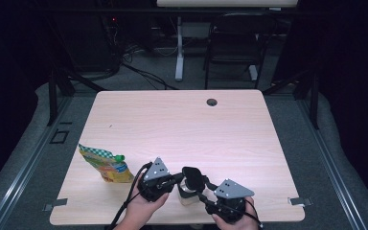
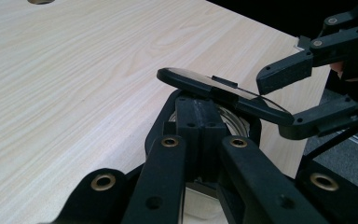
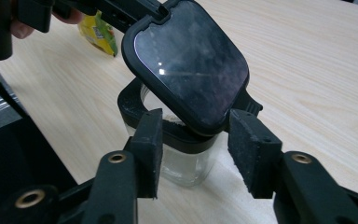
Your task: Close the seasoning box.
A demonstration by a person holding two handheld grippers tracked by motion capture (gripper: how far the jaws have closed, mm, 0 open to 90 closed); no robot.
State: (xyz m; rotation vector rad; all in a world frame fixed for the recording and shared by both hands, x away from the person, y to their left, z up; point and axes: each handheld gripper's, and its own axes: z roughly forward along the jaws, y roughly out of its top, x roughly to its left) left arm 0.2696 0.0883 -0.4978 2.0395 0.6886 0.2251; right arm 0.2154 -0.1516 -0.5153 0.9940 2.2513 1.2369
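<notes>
A small glass jar (image 1: 188, 195) with a black collar stands near the table's front edge, between my two grippers. Its black hinged lid (image 1: 192, 175) is tilted up off the mouth. My left gripper (image 1: 176, 180) is shut on the lid's edge (image 2: 223, 93), its pads (image 2: 191, 126) pressed together just under it. My right gripper (image 3: 200, 149) stands open, with a pad on either side of the jar (image 3: 186, 163) at the collar and neither pressing on it. The raised lid (image 3: 191, 60) leans over the jar's mouth.
A yellow and green drink pouch (image 1: 106, 164) with a green cap lies on the wooden table (image 1: 182, 124) to the left of the left hand. A round cable hole (image 1: 212, 102) sits near the far edge. A chair stands beyond the table.
</notes>
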